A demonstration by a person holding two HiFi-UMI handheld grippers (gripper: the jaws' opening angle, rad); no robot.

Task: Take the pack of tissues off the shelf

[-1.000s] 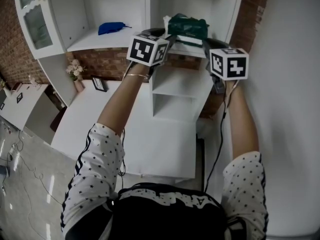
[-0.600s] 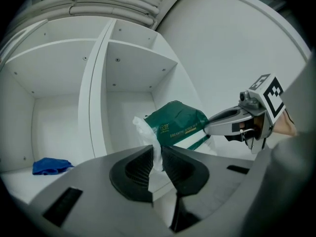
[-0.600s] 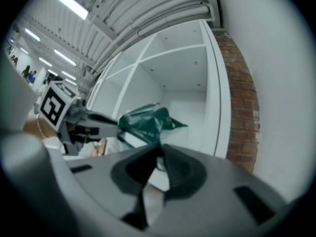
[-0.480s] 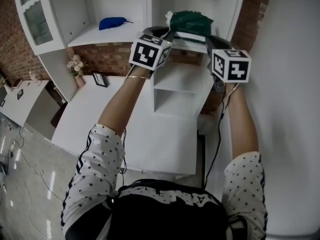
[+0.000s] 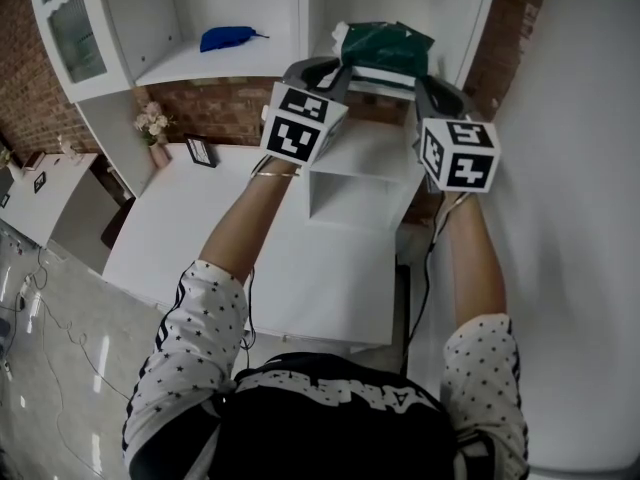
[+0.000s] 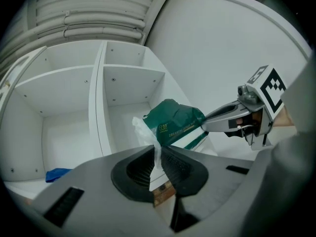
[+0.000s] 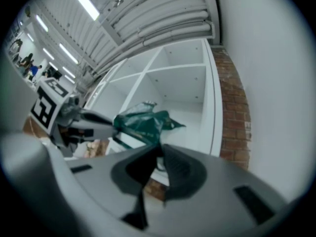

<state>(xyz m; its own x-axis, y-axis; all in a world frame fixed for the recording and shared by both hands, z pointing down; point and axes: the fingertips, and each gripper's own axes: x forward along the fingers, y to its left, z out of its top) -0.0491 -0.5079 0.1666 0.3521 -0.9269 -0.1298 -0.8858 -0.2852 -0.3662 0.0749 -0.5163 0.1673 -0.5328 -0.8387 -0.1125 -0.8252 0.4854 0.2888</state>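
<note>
A blue cloth (image 5: 228,38) lies in the cabinet's left bay. The left tongs (image 6: 158,163), their jaws just closing, pinch the pale left end of the pack of tissues (image 5: 385,48), which is held at the front of the shelf (image 6: 123,127). The right tongs (image 7: 159,163) pinch its green right end.

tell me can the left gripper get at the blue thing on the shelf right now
Probably not yet: the left gripper has just been closing its jaws on the clear end of the tissue pack, so it is occupied. The blue thing lies unobstructed in the compartment to the left.
</note>
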